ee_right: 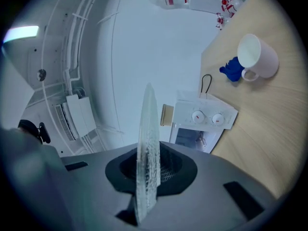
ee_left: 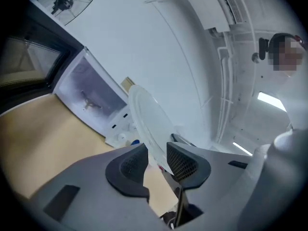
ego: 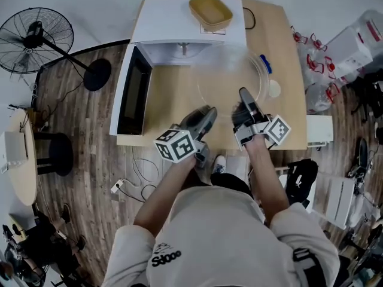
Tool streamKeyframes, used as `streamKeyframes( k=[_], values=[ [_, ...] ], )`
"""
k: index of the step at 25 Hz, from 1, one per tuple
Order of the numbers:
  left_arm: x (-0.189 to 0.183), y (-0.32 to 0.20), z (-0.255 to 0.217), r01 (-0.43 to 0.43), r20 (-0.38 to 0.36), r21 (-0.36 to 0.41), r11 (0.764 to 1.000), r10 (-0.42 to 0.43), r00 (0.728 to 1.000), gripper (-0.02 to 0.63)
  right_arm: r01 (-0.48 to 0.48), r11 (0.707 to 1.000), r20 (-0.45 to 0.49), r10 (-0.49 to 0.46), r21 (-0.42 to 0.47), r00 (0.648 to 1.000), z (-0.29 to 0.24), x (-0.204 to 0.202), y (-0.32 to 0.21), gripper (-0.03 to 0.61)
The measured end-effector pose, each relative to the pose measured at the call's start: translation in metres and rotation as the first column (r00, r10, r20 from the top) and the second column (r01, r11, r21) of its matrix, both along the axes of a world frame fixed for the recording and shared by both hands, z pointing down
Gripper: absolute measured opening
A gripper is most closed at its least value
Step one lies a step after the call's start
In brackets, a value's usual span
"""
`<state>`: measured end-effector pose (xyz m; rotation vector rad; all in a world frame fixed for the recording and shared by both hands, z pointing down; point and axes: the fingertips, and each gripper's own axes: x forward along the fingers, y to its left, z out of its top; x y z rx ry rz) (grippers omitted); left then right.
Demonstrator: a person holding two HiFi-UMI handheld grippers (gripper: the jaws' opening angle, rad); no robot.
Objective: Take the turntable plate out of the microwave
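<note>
You stand on wood-plank floor [ego: 84, 148]; pedestal fan [ego: 33, 37] at your left, white wall [ee_left: 159, 42] behind the wooden table [ego: 173, 97]

A pale short-sleeved T-shirt [ego: 221, 232] shows a dark logo [ego: 166, 257] and perhaps a shoulder strap [ego: 306, 262]; grey left tongs [ego: 209, 111] and right tongs [ego: 244, 93] have black-and-white marker cubes [ego: 175, 146].

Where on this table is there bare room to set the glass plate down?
Bare tabletop in front of the microwave, between its open door and the mug. Crowded: the far right strip with mug and blue object; a bowl tops the microwave.
</note>
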<state>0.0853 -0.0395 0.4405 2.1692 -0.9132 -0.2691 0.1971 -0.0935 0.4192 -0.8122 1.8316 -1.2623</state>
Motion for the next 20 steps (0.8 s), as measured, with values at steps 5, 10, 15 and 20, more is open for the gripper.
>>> streamKeyframes(
  k=[5, 10, 15, 20],
  values=[
    [0.025, 0.013, -0.022, -0.032, -0.01, 0.082, 0.996, 0.033, 0.999, 0.13, -0.022, 0.998, -0.016, 0.023, 0.066, 1.0, -0.028, 0.025, 0.018, 0.025],
    [0.04, 0.03, -0.047, -0.031, -0.025, 0.168, 0.985, 0.036, 0.999, 0.13, -0.027, 0.989, -0.021, 0.031, 0.147, 0.999, -0.059, 0.039, 0.039, 0.026],
    [0.04, 0.047, -0.071, -0.009, -0.059, 0.206, 0.979, 0.022, 0.998, 0.129, -0.008, 0.976, -0.048, 0.018, 0.216, 0.999, -0.088, 0.038, 0.057, 0.025],
    [0.026, 0.06, -0.091, 0.04, -0.105, 0.209, 0.977, -0.018, 0.994, 0.118, 0.035, 0.964, -0.053, -0.022, 0.264, 0.998, -0.111, 0.022, 0.068, 0.026]
  ],
)
